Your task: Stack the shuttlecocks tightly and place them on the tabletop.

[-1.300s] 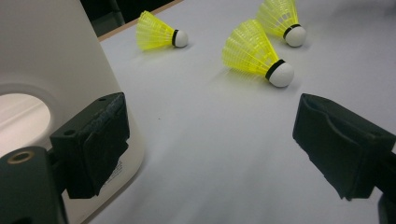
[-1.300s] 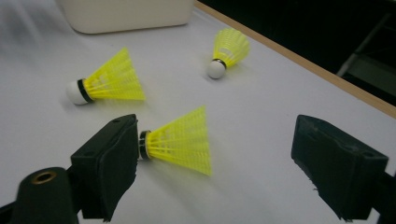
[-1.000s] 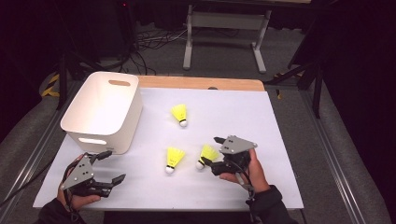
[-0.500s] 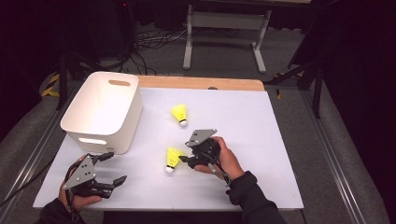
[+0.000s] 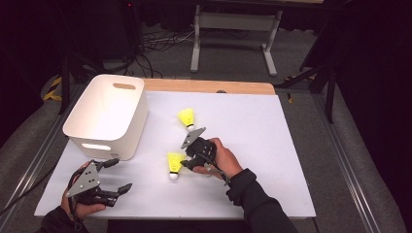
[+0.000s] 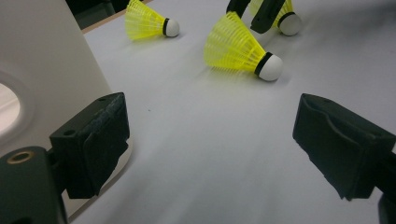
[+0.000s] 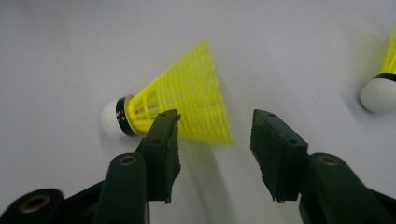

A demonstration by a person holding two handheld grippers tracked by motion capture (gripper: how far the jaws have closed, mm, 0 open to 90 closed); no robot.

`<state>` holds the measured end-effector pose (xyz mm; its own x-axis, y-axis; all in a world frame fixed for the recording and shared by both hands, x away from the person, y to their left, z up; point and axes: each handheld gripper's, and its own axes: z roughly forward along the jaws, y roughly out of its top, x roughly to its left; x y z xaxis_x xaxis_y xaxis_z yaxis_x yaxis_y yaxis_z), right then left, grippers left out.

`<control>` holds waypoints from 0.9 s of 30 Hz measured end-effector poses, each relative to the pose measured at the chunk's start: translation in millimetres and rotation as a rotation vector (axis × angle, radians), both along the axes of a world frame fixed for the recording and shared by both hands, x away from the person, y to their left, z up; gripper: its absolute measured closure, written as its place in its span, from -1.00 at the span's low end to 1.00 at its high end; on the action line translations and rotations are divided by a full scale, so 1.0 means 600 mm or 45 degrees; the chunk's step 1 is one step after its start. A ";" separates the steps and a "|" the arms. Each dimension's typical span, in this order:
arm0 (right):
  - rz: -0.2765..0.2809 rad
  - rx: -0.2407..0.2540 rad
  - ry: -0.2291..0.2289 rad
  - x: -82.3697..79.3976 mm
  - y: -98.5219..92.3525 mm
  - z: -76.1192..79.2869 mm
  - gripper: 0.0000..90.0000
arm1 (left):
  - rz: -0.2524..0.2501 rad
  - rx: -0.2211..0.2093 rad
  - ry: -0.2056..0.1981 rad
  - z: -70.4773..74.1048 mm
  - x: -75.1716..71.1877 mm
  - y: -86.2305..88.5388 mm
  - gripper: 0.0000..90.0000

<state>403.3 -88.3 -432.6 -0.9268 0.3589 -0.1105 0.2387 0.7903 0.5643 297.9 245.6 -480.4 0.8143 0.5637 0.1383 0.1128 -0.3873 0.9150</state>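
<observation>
**Three shuttlecocks on the table, one in the sights**

Half-open, that's where the right gripper [image 5: 186, 161] stood, its jaws having just been closing. The yellow skirt of the nearest shuttlecock [image 5: 173, 164] sat between them, with no squeeze showing yet. That shuttlecock lay on its side around the middle of the white surface [image 5: 272, 160], a little toward the near edge and well apart from the white bin [image 5: 131, 131] at the far left corner.

Here was the danger. In the right gripper view the jaws were spread along the shuttlecock [image 7: 187, 107] and not across it, one by the black band at the cork, the other out past the skirt's rim. Closing that way could buckle the soft skirt, or let the round cork slip and send the thing skittering off.

Its long axis ran roughly from near edge to far edge, cork toward the near edge, open skirt toward the far. A second shuttlecock [image 5: 186, 117] lay farther back.

The left gripper [image 5: 121, 174] waited at the near left corner, jaws wide and holding nothing.
</observation>
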 end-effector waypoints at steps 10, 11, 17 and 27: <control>0.090 0.010 -0.009 0.003 0.020 0.029 0.13 | -0.026 0.043 0.040 -0.007 0.005 -0.009 -0.65; 0.082 0.029 -0.019 0.000 0.029 0.034 0.11 | -0.044 0.053 0.075 -0.012 0.009 -0.017 -0.58; 0.075 0.039 -0.029 -0.007 0.033 0.028 0.07 | -0.066 0.112 0.222 -0.022 0.044 -0.055 -0.43; 0.107 0.021 -0.027 -0.012 0.042 0.023 0.10 | -0.046 0.110 0.251 -0.012 0.067 -0.101 -0.49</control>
<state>396.4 -63.2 -418.9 -0.9513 0.2818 -0.1251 0.1598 0.7976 0.5816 338.4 184.8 -487.8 0.8500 0.5264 0.0211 0.2705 -0.4705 0.8399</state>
